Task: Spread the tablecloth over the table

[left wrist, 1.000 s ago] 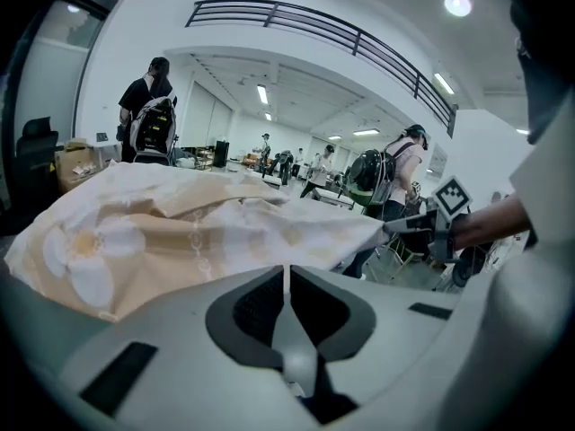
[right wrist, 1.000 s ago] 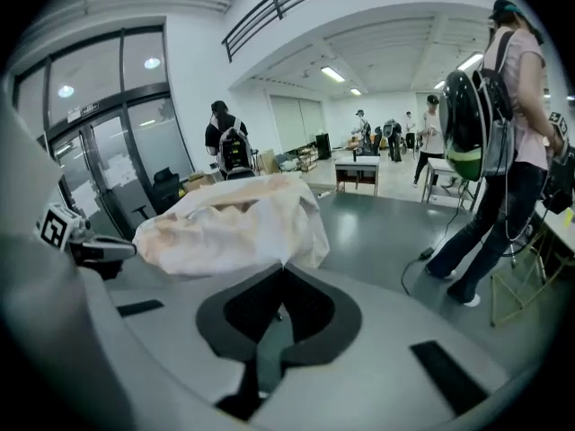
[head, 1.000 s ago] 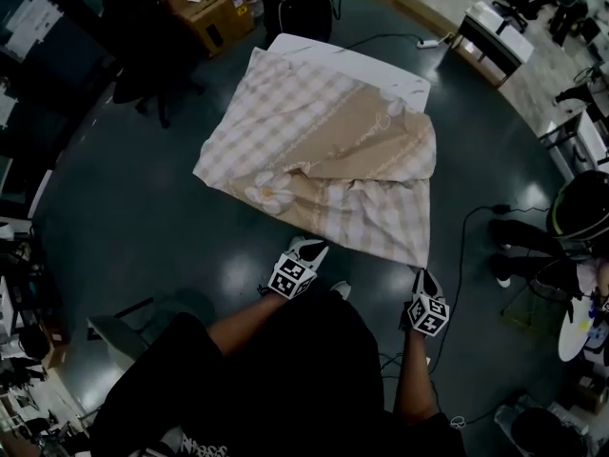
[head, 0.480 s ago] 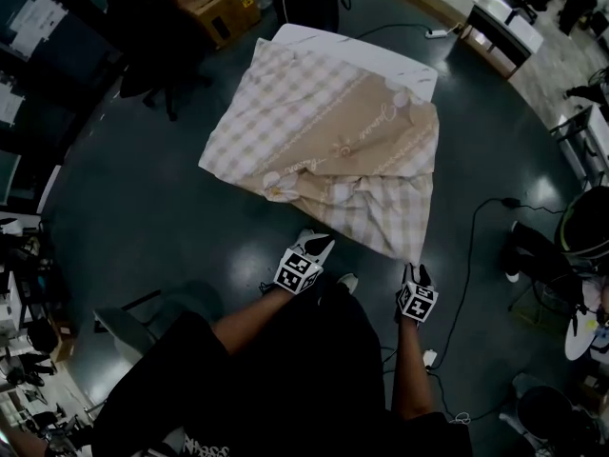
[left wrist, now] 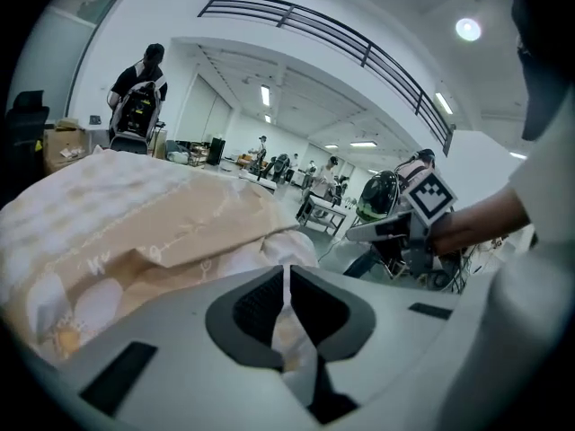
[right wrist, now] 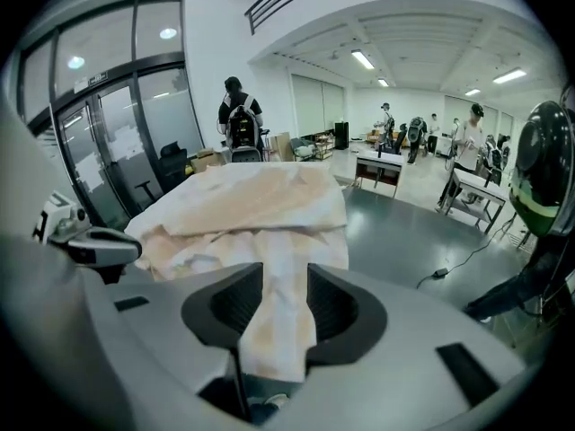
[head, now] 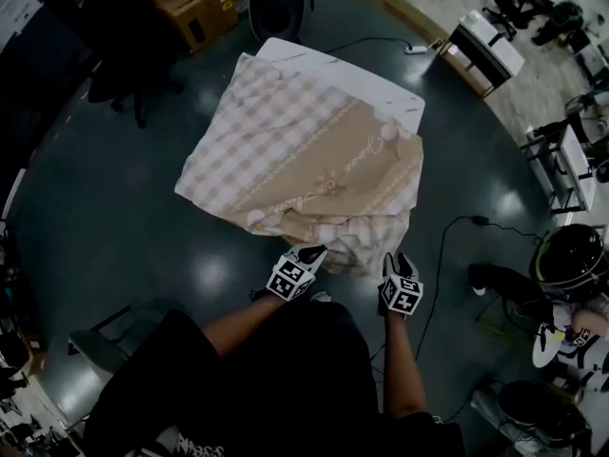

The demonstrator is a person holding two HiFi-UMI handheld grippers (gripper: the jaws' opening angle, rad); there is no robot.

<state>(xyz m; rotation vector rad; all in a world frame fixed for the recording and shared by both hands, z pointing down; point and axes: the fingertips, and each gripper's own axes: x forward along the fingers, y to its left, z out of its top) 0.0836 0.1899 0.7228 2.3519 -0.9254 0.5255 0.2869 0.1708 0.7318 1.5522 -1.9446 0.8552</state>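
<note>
The checked beige tablecloth [head: 314,160] lies rumpled over the white table [head: 381,89], its near edge pinched tight in the left gripper [head: 306,252], while the right gripper's [head: 398,263] jaws, just opening, loosely flank a fold.

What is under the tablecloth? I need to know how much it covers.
A white table lies under the tablecloth. Only its far edge and far right corner show bare. The rest of the top, its near edge and its legs are hidden.
</note>
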